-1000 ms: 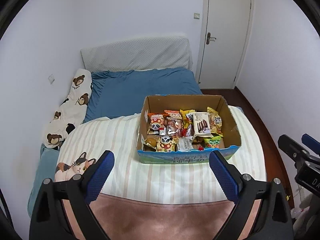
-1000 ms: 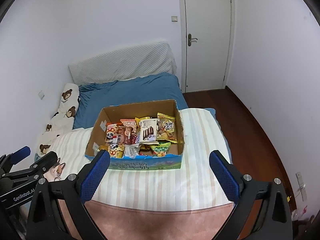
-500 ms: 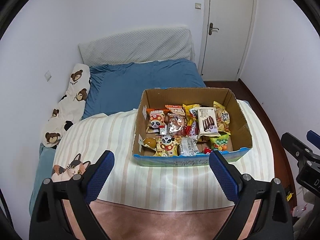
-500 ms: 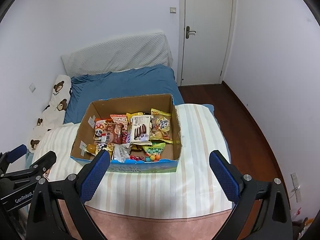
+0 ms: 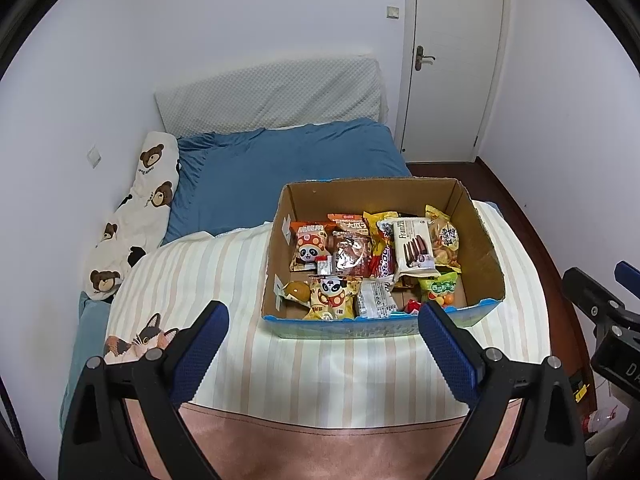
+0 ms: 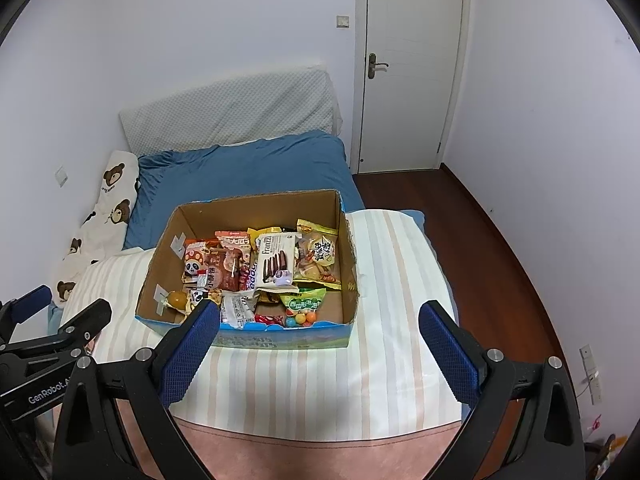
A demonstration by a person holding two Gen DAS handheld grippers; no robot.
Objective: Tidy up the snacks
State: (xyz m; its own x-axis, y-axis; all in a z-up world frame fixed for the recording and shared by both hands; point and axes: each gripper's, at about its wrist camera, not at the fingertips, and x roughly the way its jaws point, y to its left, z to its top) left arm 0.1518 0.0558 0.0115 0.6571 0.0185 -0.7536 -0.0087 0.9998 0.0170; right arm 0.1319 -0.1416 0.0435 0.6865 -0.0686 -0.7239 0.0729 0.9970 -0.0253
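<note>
The left gripper (image 5: 322, 354) hung above the near edge of the bed w/ its blue pads (image 5: 200, 350) spread wide and nothing between them. The right gripper (image 6: 319, 354) was the same, wide apart and empty, also over the near edge of the bed; its left pad covered the front-left corner of the box in the right wrist view. Under both was a pink-brown blanket (image 5: 320, 452), then a striped cover (image 5: 224, 272) w/ a cat print (image 5: 140, 338) at the left. On this cover stood the open cardboard box (image 5: 486, 248), its front wall printed in blue. The snacks were all inside the box: two panda bags (image 5: 310, 250), a dark red pack (image 5: 352, 258), a white Franzzi biscuit pack (image 5: 414, 246) leaning in the middle, a yellow chips bag (image 5: 442, 236) at the right, a green candy bag (image 5: 438, 290) near the front, and a round orange thing (image 5: 297, 290) at front left. Behind the box lay a blue sheet (image 5: 288, 168), a bear-print pillow (image 5: 136, 216) by the left wall, a white padded headboard (image 5: 272, 96), and far right a shut white door (image 5: 452, 60) beside a wooden floor (image 6: 480, 240).
</note>
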